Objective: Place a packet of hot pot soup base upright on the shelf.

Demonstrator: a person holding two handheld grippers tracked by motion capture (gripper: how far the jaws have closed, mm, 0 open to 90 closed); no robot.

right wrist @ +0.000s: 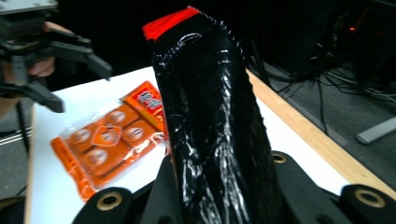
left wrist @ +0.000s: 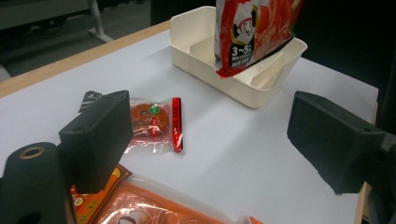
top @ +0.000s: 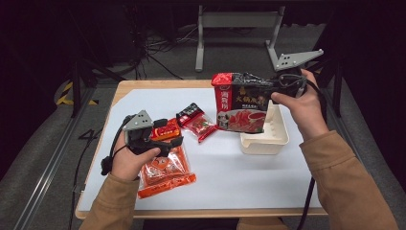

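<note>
My right gripper (top: 274, 90) is shut on the top edge of a large red and black food bag (top: 239, 103), which hangs above a cream tray (top: 277, 141). In the right gripper view the bag's glossy black side (right wrist: 210, 116) rises between the jaws of my right gripper (right wrist: 219, 191). My left gripper (top: 170, 134) hovers open over a large orange snack packet (top: 165, 172) at the table's left. In the left gripper view, my left gripper (left wrist: 210, 135) has wide jaws with nothing between them. The bag's lower end (left wrist: 252, 32) dangles into the cream tray (left wrist: 187, 42).
A small clear packet with a red strip (left wrist: 156, 123) lies ahead of the left gripper. Beside it in the high view are a dark small packet (top: 189, 112) and a red one (top: 203, 127). A white mat (top: 239, 182) covers the wooden table.
</note>
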